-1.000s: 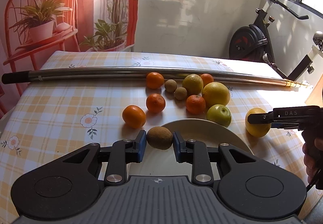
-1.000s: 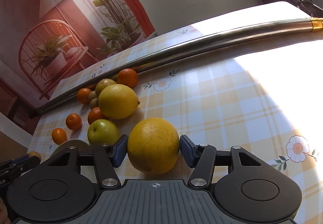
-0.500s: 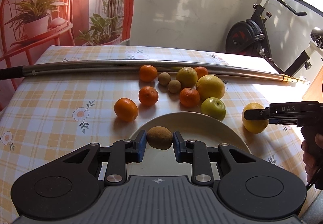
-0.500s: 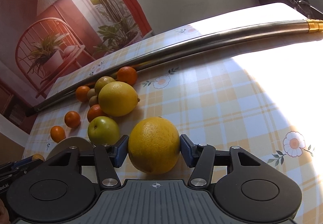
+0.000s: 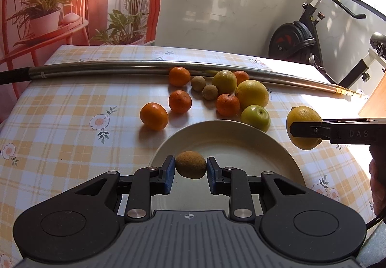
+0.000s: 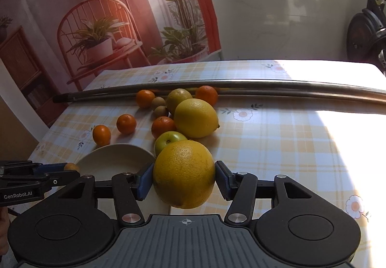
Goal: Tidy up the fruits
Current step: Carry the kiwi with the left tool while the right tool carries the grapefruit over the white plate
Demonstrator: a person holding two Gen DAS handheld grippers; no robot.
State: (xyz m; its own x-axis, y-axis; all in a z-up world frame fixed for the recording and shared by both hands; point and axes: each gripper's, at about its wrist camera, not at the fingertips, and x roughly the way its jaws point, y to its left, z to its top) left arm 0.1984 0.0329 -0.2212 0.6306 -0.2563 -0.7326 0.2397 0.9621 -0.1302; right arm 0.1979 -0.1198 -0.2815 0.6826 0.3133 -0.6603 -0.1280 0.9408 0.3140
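On the left, the left gripper (image 5: 190, 170) has its fingers clenched on a brown kiwi (image 5: 190, 164), held over the near part of the cream plate (image 5: 241, 145). The right wrist view shows only a sliver of that kiwi at the gripper's tip beside the plate rim.

In the middle of the checked desk (image 5: 60, 123), just beyond the plate, lie tangerines, two small brown fruits, a big yellow citrus (image 5: 252, 93) and a green apple (image 5: 255, 117), in front of a long metal pole (image 5: 108, 67).

To the right, the right gripper (image 6: 184, 182) grasps a yellow orange (image 6: 184, 175); the left wrist view shows it lifted clear of the desk, beside the plate's right edge, with part of the person's hand (image 5: 377, 186) visible.
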